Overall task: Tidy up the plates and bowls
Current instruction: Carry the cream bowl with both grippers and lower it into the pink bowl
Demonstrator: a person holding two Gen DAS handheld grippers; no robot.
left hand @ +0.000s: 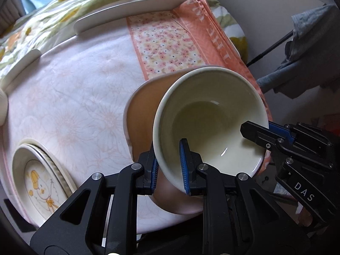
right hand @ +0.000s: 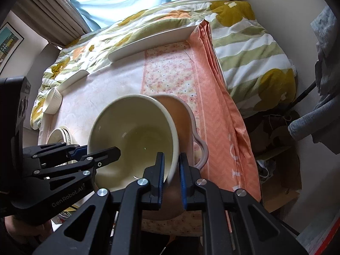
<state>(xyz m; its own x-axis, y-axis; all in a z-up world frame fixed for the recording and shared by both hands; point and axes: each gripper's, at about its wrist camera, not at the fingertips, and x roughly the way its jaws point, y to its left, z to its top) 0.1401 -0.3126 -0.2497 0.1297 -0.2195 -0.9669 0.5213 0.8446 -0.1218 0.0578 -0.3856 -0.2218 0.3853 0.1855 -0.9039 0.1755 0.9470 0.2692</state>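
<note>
A cream bowl [left hand: 210,114] is held tilted over a pinkish-brown heart-shaped dish [left hand: 142,114] on the table. My left gripper [left hand: 169,165] is shut on the bowl's left rim. My right gripper [right hand: 171,170] is shut on the bowl's [right hand: 131,131] right rim, and shows in the left wrist view [left hand: 258,132] at the bowl's far rim. The heart-shaped dish [right hand: 182,116] sits beneath and behind the bowl. The left gripper [right hand: 93,155] enters the right wrist view from the left.
A stack of plates with a duck picture [left hand: 40,184] lies at the table's left. A small white ramekin [right hand: 53,101] stands farther back. Long white plates [left hand: 127,10] lie at the far edge. An orange floral cloth [left hand: 170,44] covers the right side.
</note>
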